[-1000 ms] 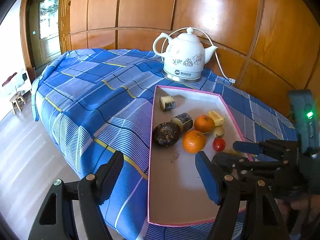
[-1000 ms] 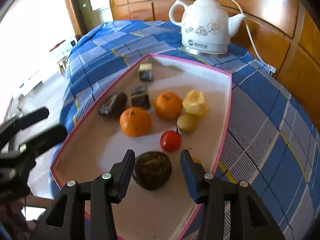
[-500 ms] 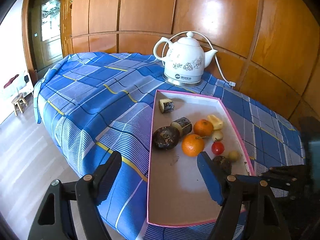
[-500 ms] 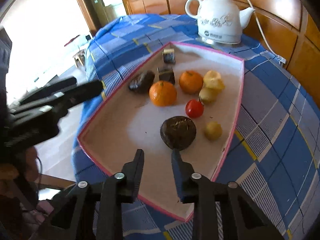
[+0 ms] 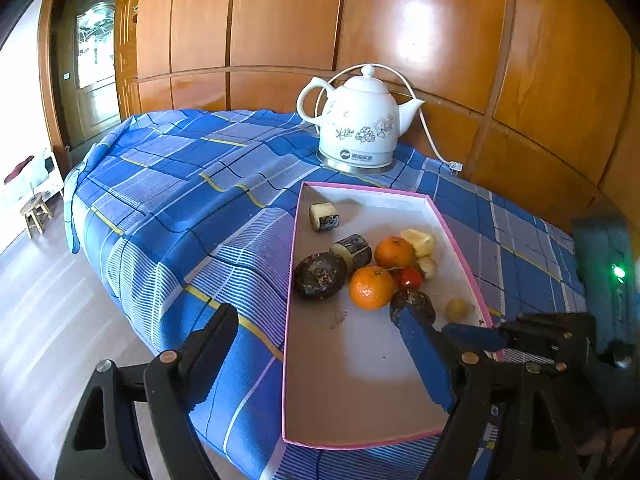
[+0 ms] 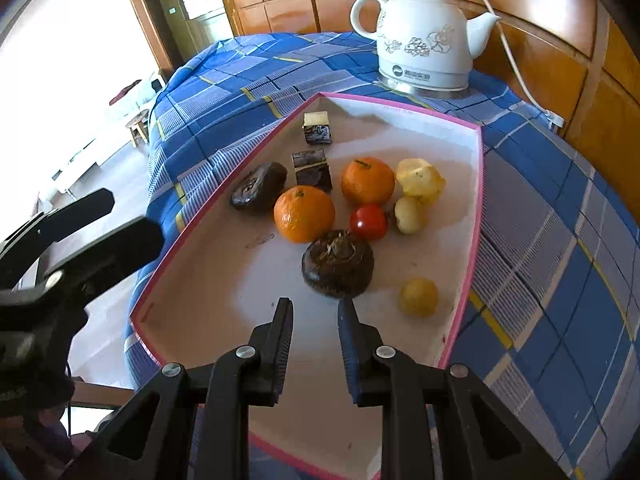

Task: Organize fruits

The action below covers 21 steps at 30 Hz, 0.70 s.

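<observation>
With its jaws drawn in as narrow as they go and nothing between them, the right gripper [image 6: 313, 304] sits just short of the dark round fruit [image 6: 338, 263], tips apart from its near side, so no grip yet. Left gripper [image 5: 314, 330] jaws are opening, also empty: one finger over the blue checked cloth [image 5: 192, 200], the other over the tray [image 5: 360, 400] floor. My read on the step: picking that dark fruit. Do it by spreading the right jaws wider than the fruit before going down, straddle it at its widest, close slowly; the skin looks rough and should hold. Fruit all lies in the pink-rimmed tray: two oranges [image 6: 304, 214] and the red tomato [image 6: 369, 221] sit just beyond the dark one, a small yellow fruit [image 6: 419, 297] close on its right, so keep the outer finger from nudging that. Near half of the tray is bare, good landing room. Right rim is close; white kettle [image 6: 424, 40] and cord well behind. Left gripper crowds the tray's left side.
</observation>
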Each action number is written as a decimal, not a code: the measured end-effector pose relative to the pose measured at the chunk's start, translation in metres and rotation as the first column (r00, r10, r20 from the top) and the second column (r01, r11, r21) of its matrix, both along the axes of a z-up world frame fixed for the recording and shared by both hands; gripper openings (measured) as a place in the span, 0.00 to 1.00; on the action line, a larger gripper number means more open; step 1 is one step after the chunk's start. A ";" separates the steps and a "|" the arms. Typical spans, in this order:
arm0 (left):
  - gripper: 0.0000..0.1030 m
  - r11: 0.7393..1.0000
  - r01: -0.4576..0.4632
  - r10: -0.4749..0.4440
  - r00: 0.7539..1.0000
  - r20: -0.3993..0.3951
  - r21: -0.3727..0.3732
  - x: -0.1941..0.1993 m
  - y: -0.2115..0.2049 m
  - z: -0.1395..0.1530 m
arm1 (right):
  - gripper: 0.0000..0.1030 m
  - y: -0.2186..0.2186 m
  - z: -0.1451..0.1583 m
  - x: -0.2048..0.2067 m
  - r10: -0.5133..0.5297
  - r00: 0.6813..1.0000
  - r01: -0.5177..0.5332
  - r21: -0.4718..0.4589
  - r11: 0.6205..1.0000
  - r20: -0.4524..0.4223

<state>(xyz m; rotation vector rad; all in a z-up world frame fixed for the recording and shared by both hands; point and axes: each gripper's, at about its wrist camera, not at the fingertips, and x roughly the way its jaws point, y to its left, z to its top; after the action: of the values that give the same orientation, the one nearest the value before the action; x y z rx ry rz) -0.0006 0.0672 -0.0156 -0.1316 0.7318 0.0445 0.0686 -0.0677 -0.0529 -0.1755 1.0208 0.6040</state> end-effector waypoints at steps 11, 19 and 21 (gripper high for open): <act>1.00 1.000 -0.007 0.005 0.998 0.070 0.027 -0.018 -0.013 0.013 | 0.36 -0.043 0.034 -0.036 -0.239 0.962 0.231 0.071 0.970 0.135; 1.00 0.999 -0.016 0.012 0.997 0.081 0.042 -0.026 -0.021 0.016 | 0.36 -0.054 0.038 -0.049 -0.307 0.933 0.304 0.042 0.952 0.190; 1.00 0.998 -0.029 0.024 0.995 0.093 0.060 -0.027 -0.023 0.018 | 0.36 -0.054 0.040 -0.050 -0.305 0.931 0.303 0.042 0.952 0.200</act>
<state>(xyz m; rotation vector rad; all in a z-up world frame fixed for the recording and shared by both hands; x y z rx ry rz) -0.0273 0.0443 0.0029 -0.0845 0.6358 0.0856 0.0183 -0.1217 -0.0127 -0.0656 0.8234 0.3008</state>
